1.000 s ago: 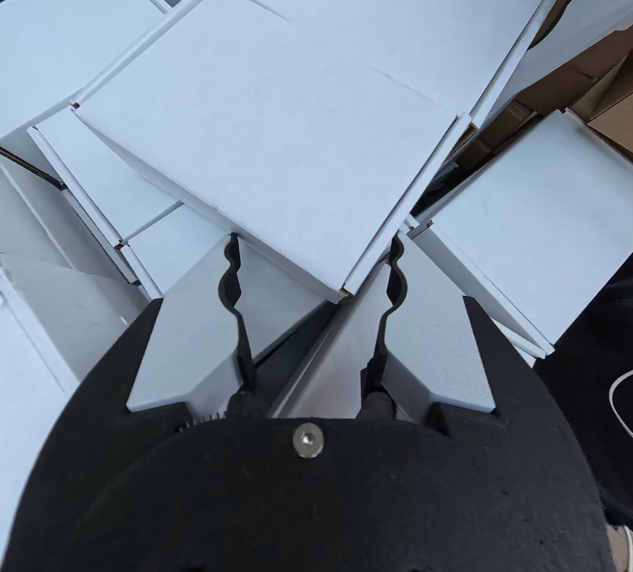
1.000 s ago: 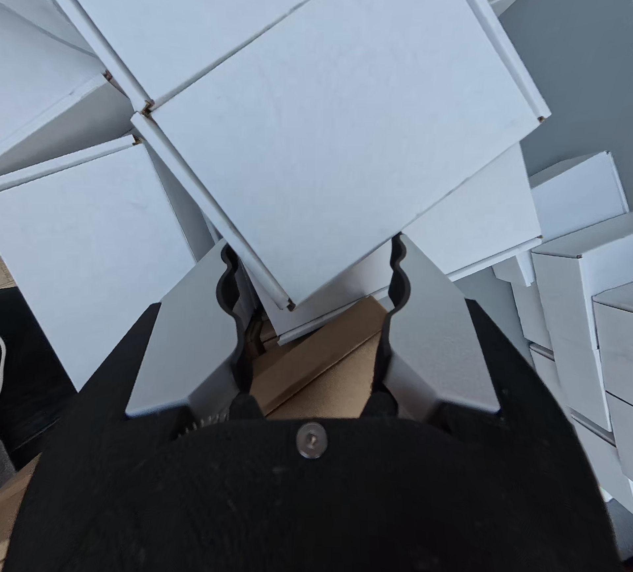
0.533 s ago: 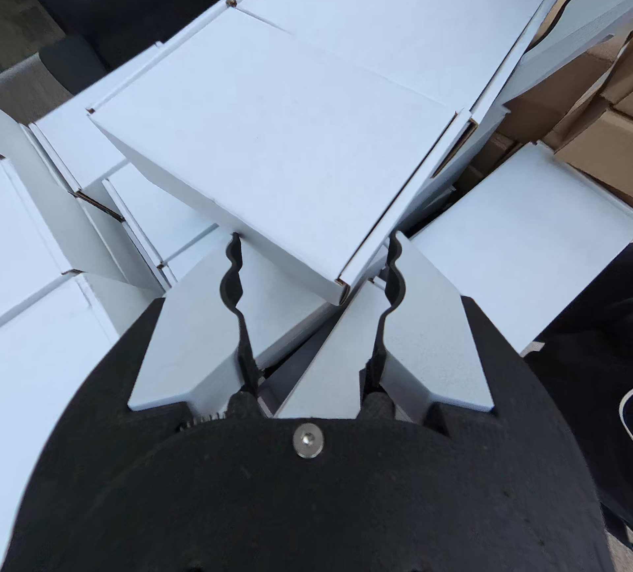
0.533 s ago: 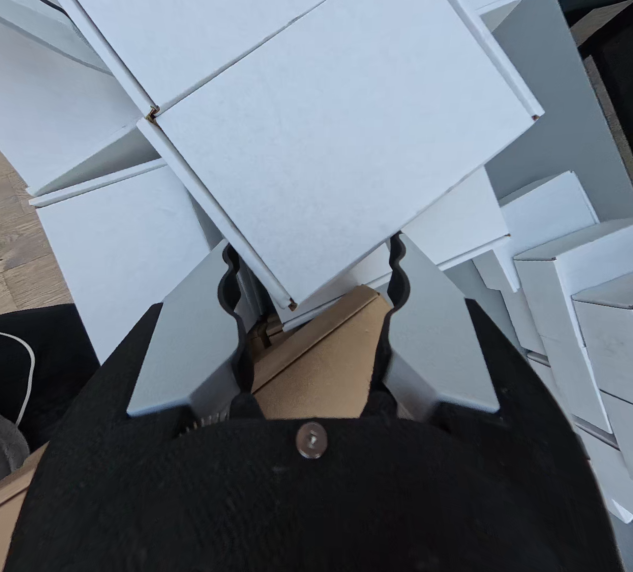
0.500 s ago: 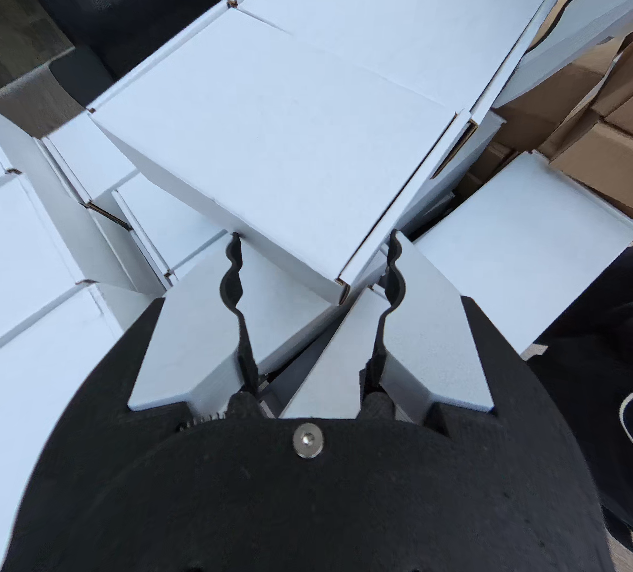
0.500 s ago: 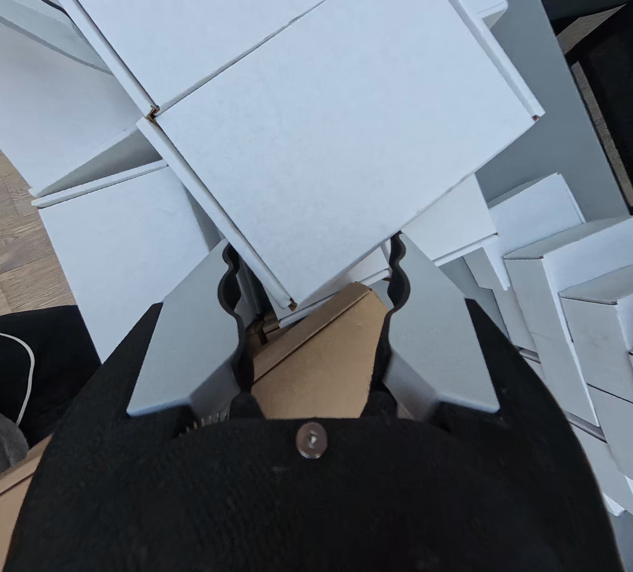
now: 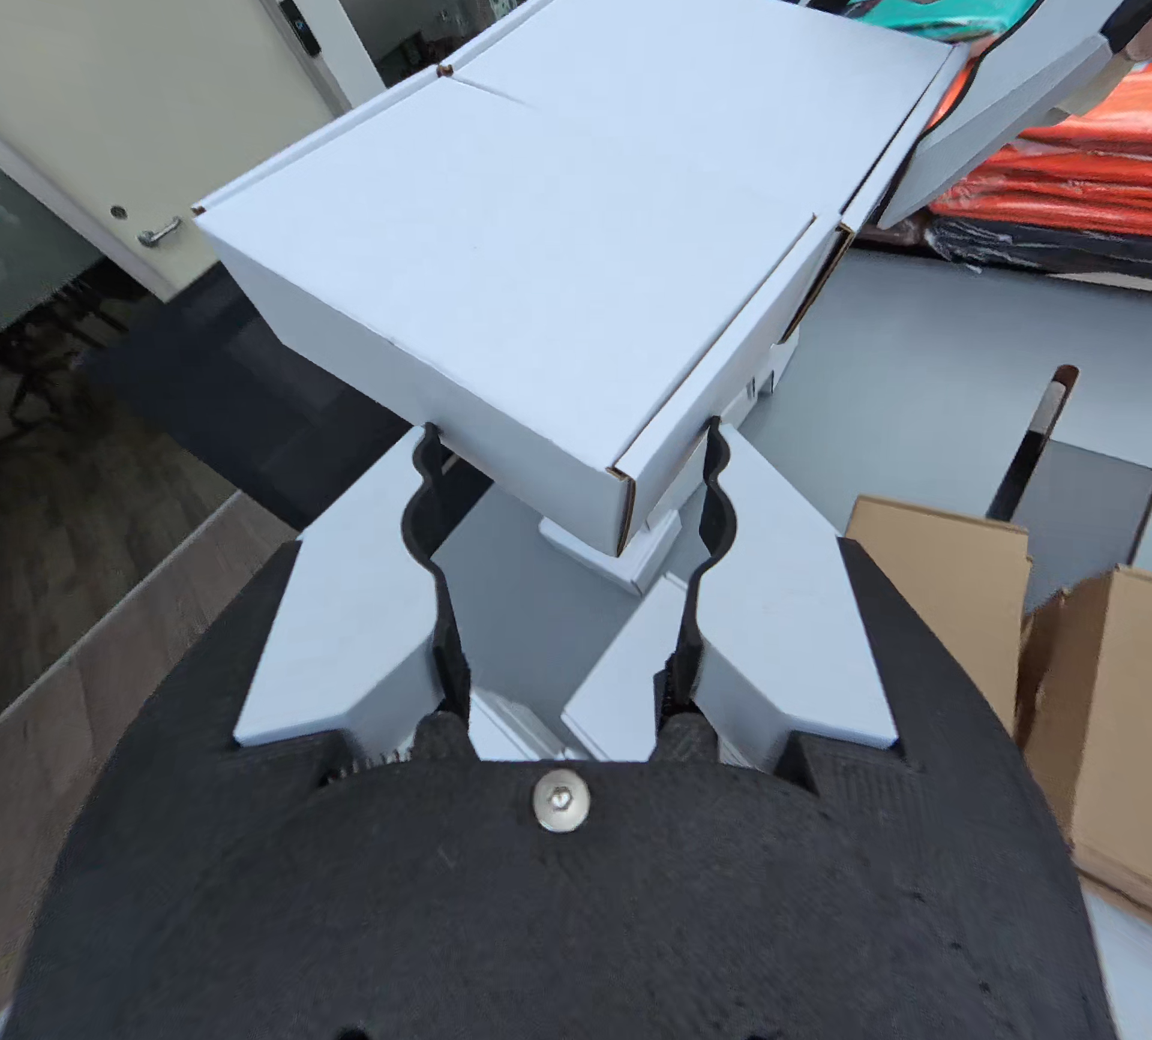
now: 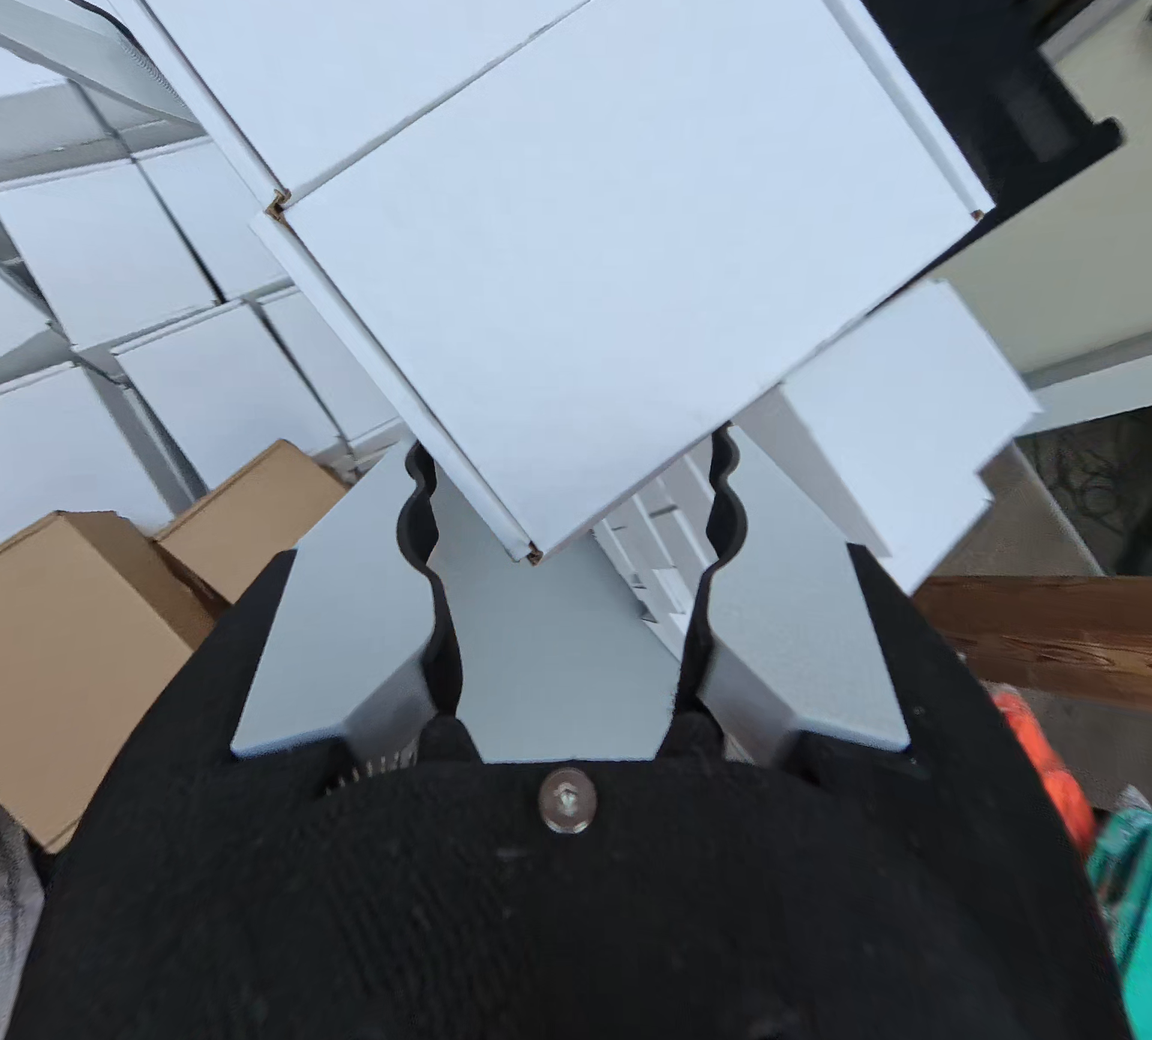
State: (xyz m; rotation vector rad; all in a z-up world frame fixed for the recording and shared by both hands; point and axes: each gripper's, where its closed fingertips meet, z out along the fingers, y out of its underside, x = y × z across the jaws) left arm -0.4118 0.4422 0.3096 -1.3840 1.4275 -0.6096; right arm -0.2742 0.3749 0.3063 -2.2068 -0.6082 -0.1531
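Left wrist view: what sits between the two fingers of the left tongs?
A corner of the white box sits between the fingers of the left tongs; the right tongs meet its far corner.

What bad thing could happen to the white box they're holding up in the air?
1. The box is held only by two opposite corners, one in the left gripper and one in the right gripper. It might twist, slip out and drop near the brown cartons.
2. Its side flap gapes a little, so a harder squeeze could pop it open.
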